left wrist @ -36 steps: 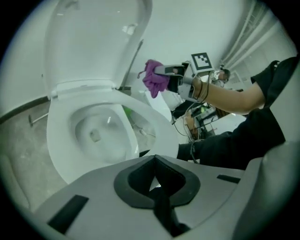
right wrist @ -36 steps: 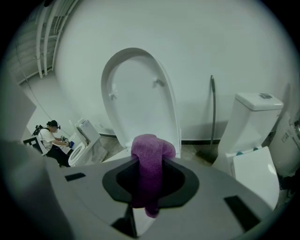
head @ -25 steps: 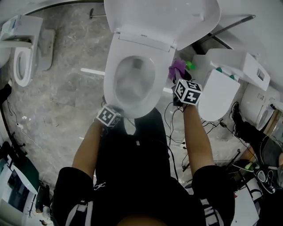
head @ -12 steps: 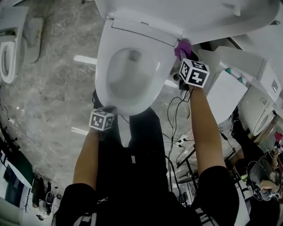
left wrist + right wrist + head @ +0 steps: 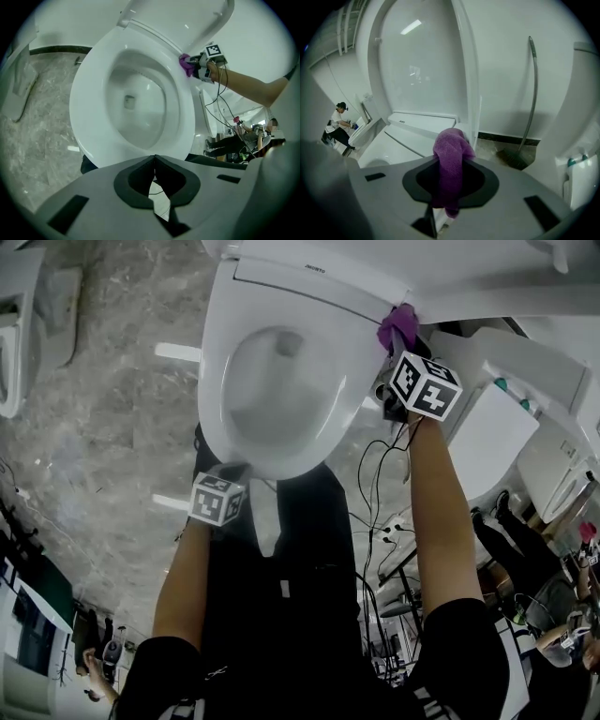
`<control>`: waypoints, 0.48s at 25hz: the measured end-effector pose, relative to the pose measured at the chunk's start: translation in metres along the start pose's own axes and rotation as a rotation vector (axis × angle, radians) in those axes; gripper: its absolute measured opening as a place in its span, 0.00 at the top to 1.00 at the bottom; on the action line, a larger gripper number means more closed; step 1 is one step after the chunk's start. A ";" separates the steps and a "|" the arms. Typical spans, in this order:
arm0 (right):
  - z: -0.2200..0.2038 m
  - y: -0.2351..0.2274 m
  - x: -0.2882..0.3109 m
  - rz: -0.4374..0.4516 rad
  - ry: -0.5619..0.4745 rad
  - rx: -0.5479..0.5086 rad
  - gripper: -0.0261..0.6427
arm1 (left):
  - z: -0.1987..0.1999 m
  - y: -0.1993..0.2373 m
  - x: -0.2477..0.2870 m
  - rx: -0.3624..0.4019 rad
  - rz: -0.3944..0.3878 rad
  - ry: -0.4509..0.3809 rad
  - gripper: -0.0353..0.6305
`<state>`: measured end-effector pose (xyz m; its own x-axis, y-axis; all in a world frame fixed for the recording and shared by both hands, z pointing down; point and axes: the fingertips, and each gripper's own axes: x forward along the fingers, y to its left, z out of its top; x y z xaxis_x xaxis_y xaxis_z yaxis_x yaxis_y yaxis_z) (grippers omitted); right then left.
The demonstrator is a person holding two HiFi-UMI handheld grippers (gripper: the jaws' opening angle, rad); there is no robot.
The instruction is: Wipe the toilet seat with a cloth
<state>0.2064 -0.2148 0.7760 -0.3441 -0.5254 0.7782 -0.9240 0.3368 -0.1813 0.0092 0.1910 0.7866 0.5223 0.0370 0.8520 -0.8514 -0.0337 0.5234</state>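
Observation:
A white toilet with its seat (image 5: 214, 381) down and its lid (image 5: 426, 61) raised fills the head view. A purple cloth (image 5: 397, 324) is pinched in my right gripper (image 5: 400, 341), shut on it, and touches the seat's far right corner by the hinge. In the right gripper view the cloth (image 5: 450, 157) hangs out between the jaws of the right gripper (image 5: 449, 187), over the seat (image 5: 391, 147). My left gripper (image 5: 232, 472) hovers at the bowl's front rim, shut and holding nothing. The left gripper view shows the left gripper (image 5: 154, 165) shut below the seat (image 5: 86, 117), with the cloth (image 5: 186, 64) far off.
Other white toilets stand at the left (image 5: 23, 324) and right (image 5: 487, 437). Cables (image 5: 380, 512) trail over the marble floor right of the bowl. A broom (image 5: 513, 159) with a curved handle leans on the wall. The person's black trousers (image 5: 291, 559) are at the bowl's front.
My right gripper has carried the cloth from beside the bowl up to the seat's back right corner at the hinge. The left gripper has stayed at the front rim.

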 end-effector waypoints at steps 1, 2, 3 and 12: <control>-0.001 0.001 0.000 0.000 -0.009 0.001 0.84 | 0.002 -0.002 -0.001 0.006 -0.007 -0.007 0.93; -0.002 0.003 0.000 0.000 -0.016 0.002 0.84 | 0.005 -0.004 -0.002 0.013 -0.012 -0.013 0.93; -0.002 0.004 0.000 -0.002 -0.022 0.005 0.84 | 0.008 -0.005 -0.003 0.022 -0.015 -0.020 0.93; -0.006 0.031 0.000 -0.044 -0.048 -0.097 0.84 | 0.047 -0.003 -0.022 0.088 -0.026 -0.114 0.93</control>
<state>0.1790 -0.1991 0.7739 -0.3137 -0.5771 0.7540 -0.9186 0.3853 -0.0874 0.0026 0.1438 0.7672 0.5502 -0.0740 0.8317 -0.8328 -0.1218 0.5400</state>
